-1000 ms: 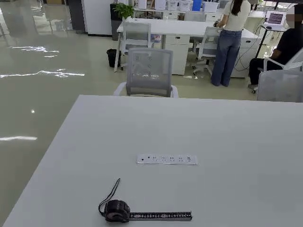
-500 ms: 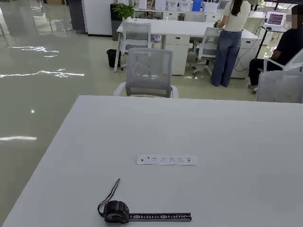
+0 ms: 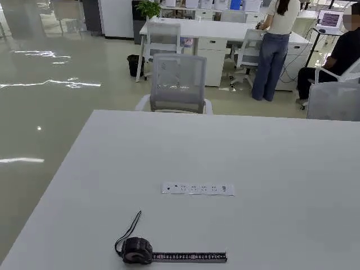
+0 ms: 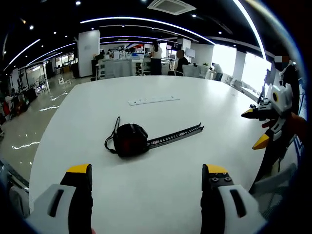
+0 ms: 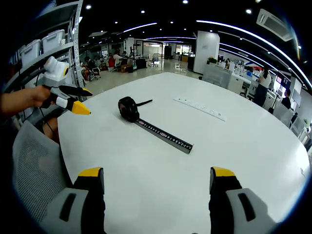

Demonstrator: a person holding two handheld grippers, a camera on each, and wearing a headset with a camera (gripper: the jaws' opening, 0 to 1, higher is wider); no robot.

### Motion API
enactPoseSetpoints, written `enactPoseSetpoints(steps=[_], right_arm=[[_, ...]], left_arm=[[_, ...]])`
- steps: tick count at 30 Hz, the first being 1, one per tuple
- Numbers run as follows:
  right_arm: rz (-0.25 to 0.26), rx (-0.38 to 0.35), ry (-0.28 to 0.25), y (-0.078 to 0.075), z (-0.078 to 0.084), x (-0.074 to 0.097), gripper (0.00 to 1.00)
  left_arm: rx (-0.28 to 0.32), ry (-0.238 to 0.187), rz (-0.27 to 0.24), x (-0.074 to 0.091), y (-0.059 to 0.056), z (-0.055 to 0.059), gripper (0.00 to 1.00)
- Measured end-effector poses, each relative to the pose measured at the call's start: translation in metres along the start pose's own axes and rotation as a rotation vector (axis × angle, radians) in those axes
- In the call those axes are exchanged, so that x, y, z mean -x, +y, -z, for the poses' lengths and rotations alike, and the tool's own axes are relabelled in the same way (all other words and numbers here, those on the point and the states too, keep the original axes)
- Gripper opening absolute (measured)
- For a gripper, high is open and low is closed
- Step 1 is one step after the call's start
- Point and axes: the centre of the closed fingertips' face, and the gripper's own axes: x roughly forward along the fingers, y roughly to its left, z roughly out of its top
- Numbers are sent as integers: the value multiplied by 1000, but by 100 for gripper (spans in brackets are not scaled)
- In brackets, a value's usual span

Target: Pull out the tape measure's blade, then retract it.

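One black tape measure (image 3: 138,250) lies with blade (image 3: 190,257) extended.

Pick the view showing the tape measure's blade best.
Right gripper view: the blade lies close, full length, markings visible. The left gripper view shows it thinner; the head view has it small at the bottom edge.

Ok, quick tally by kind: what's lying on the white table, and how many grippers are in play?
Tape measure: 1, its blade pulled partly out
Power strip: 1
Grippers: 2, the left gripper and the right gripper, both open and holding nothing
Total: 4
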Motion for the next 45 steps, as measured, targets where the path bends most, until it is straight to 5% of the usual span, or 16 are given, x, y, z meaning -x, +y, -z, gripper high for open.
enactPoseSetpoints(steps=[22,45], right_arm=[[-60,48,-48,-12,-9,-17,87],[-232,159,-14,-27,0,-50,84]], left_arm=[[9,20,-72,-41,8,-5,89],[47,52,-103,-80,18,-8,95]])
